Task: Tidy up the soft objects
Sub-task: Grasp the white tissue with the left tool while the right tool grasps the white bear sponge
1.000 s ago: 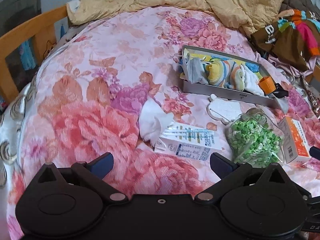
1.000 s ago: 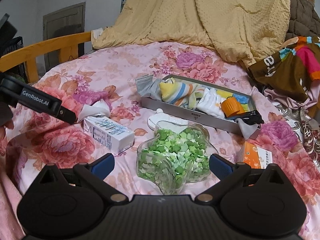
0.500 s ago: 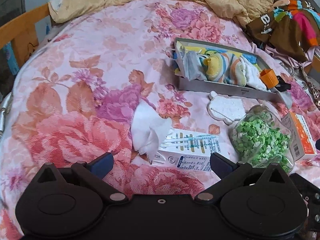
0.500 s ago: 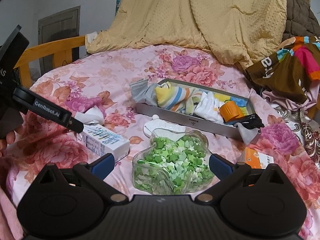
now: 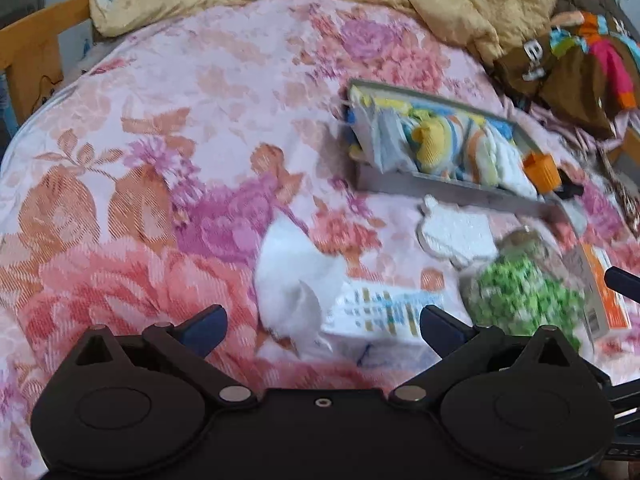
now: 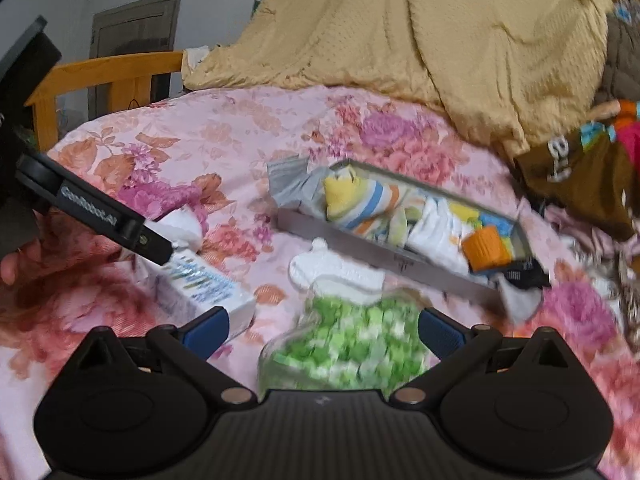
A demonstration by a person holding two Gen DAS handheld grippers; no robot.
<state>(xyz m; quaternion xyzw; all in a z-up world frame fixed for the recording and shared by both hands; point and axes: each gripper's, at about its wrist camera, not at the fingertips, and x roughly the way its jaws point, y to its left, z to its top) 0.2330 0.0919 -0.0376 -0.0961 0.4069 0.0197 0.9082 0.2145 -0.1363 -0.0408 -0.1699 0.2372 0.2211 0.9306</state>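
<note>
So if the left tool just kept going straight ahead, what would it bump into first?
Most likely the white carton with the crumpled tissue beside it: both lie between the open fingers of the left tool, right ahead on the bedspread. The picture is blurred, so depth is uncertain.

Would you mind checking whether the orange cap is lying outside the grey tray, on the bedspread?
No, the orange cap sits inside the grey tray, at its right end beside the white socks.
</note>
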